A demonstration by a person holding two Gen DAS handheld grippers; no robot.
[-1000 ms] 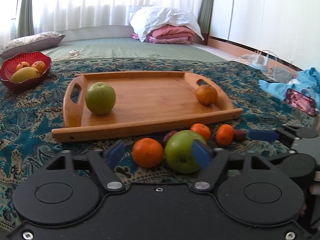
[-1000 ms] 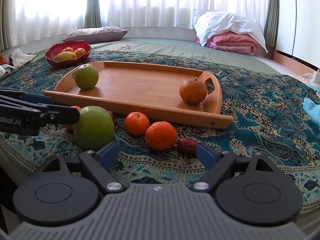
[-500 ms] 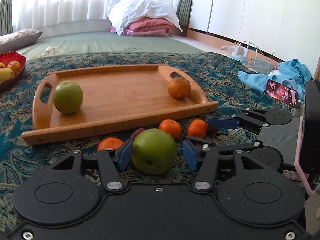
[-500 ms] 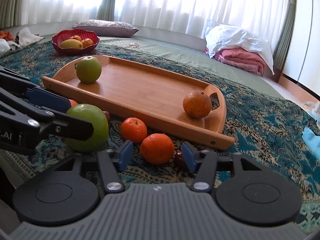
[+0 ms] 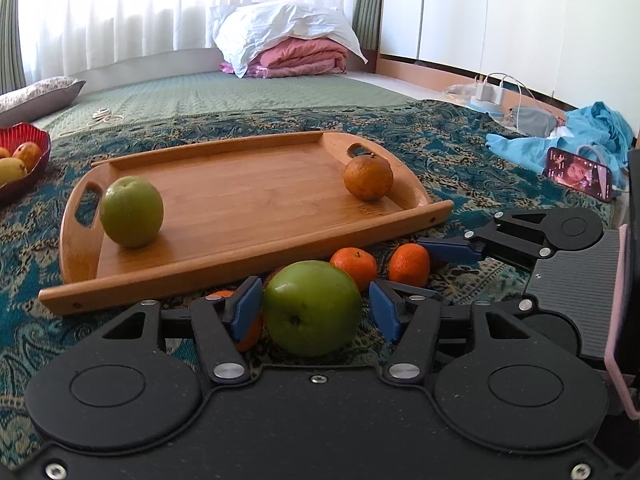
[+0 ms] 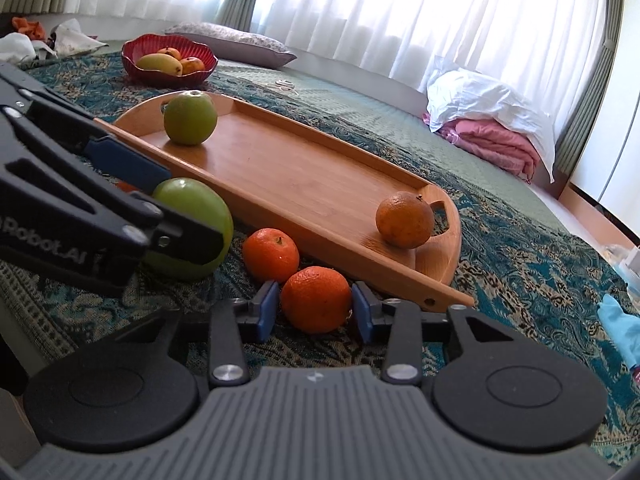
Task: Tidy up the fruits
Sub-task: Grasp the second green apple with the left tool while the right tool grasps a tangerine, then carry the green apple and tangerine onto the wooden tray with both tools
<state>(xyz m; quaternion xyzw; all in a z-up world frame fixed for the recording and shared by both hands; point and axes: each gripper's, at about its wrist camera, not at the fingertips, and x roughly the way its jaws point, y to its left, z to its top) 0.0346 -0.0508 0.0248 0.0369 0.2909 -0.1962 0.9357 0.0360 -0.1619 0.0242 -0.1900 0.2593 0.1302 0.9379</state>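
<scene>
Tray (image 5: 248,196) has just two fruits, my left gripper (image 5: 316,312) and right gripper (image 6: 314,312) both gape around fruit at 6 o'clock.

The left gripper (image 5: 316,312) hides most of an orange (image 5: 246,334); the picture's edge cuts off the red bowl (image 5: 24,160).

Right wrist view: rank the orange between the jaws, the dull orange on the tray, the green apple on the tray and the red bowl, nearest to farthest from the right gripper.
1. Orange between the jaws of the right gripper, on the cloth.
2. Dull orange, right end of the wooden tray.
3. Green apple on the tray, left end.
4. Red bowl, far left, beyond the tray.
</scene>
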